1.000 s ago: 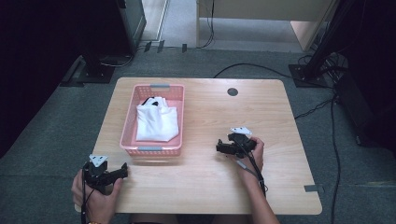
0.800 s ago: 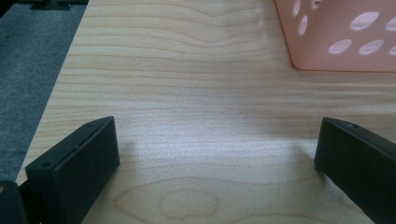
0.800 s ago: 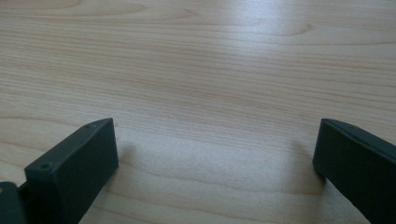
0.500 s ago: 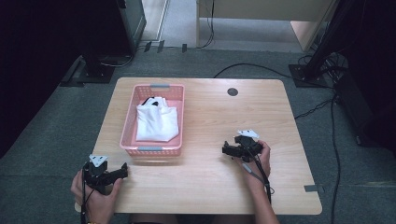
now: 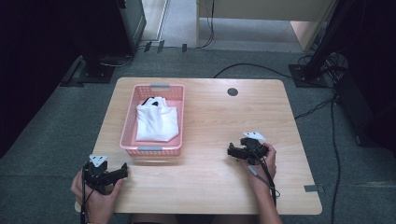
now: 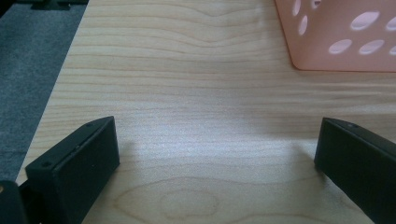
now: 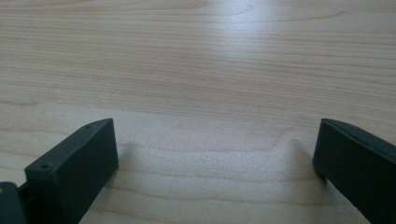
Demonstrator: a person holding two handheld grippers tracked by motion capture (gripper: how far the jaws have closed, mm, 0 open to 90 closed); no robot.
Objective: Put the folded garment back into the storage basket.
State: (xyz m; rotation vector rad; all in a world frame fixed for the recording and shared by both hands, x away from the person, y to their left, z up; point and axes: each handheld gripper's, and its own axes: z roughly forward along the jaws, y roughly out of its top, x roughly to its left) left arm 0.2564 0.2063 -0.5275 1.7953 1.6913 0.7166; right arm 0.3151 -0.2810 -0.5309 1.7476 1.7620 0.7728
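One tabletop (image 5: 205, 121), one basket, one cloth, two grippers.

Counted on the tabletop: one pink basket (image 5: 129, 131) at left-centre, holding one folded white cloth (image 5: 156, 122) with something dark at its far edge. Left gripper (image 5: 122, 170) at the near left corner, just short of the basket's near wall, jaws spread wide, nothing between them. Right gripper (image 5: 230, 150) at near right, well apart from the basket, jaws likewise wide apart and empty. One dark round hole (image 5: 232, 92) near the far edge.

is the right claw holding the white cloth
No, the right claw rests open on bare table, while the folded white cloth lies in the pink basket apart from it.
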